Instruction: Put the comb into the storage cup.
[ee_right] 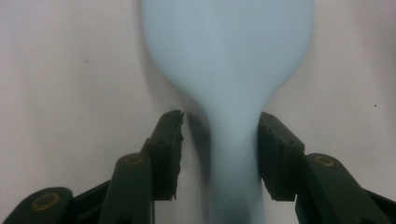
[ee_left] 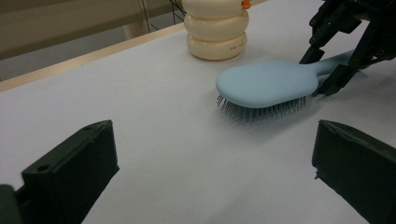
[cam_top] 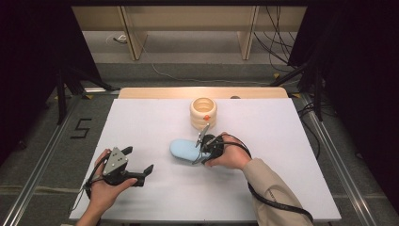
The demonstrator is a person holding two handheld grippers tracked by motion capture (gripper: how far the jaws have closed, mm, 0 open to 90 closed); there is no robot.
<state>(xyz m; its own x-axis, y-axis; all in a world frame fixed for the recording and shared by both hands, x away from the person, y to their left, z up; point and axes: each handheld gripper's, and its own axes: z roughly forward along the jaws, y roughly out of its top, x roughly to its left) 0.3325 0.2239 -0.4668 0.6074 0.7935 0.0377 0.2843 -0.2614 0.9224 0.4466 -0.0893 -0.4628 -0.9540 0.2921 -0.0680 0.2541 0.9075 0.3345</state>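
Background clutter around the white surface (cam_top: 155,197)

Cream ribbed holder (cam_top: 203,113) of stacked rings, upright near far edge of surface, open top, small orange spot on its front; small dark print on the lowest ring in left gripper view. Pale wooden board (cam_top: 141,92) just past far edge. Grey floor beyond with loose cables (cam_top: 277,47), wooden furniture legs (cam_top: 134,44) behind. Black "5" mark (cam_top: 81,128) on floor left of surface. Metal rails (cam_top: 33,181) along both sides, black curtains flanking.
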